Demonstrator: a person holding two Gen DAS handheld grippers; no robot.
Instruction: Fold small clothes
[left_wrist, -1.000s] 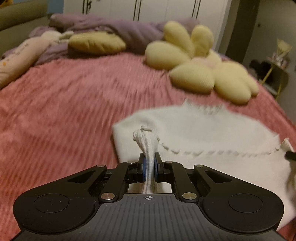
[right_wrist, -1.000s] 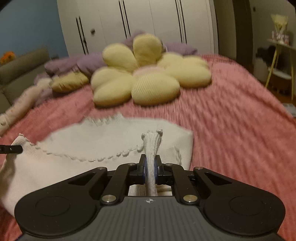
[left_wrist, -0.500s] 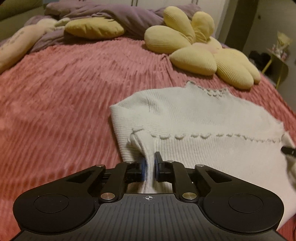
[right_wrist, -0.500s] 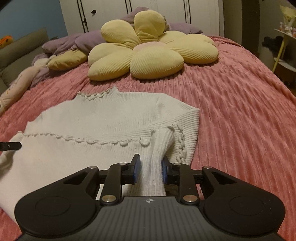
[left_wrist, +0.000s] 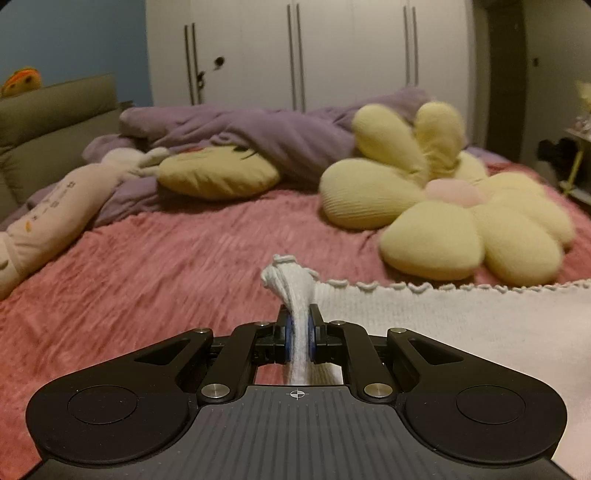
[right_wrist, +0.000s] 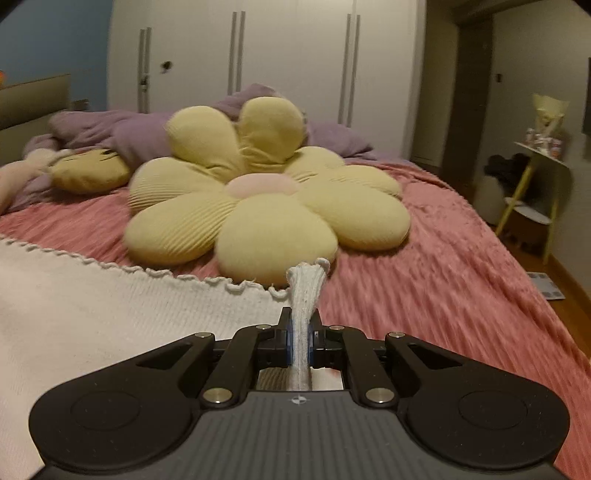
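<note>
A small white knit sweater (left_wrist: 443, 325) with a scalloped edge is lifted off the pink ribbed bedspread (left_wrist: 155, 280). My left gripper (left_wrist: 300, 332) is shut on a bunched corner of it, with the cloth stretching away to the right. In the right wrist view the sweater (right_wrist: 110, 314) stretches to the left, and my right gripper (right_wrist: 301, 336) is shut on its other bunched corner. The scalloped edge runs taut between the two grippers. The lower part of the sweater is hidden below both grippers.
A big yellow flower cushion (right_wrist: 266, 199) lies just beyond the sweater, and also shows in the left wrist view (left_wrist: 461, 210). A yellow pillow (left_wrist: 218, 173), a purple blanket (left_wrist: 258, 129) and a long pink plush (left_wrist: 55, 206) lie at the back left. A yellow side table (right_wrist: 535, 192) stands right of the bed.
Half a second ago the sweater lay flat and my right gripper was open over its corner. Now both grippers are shut on corners and have lifted the edge up.
</note>
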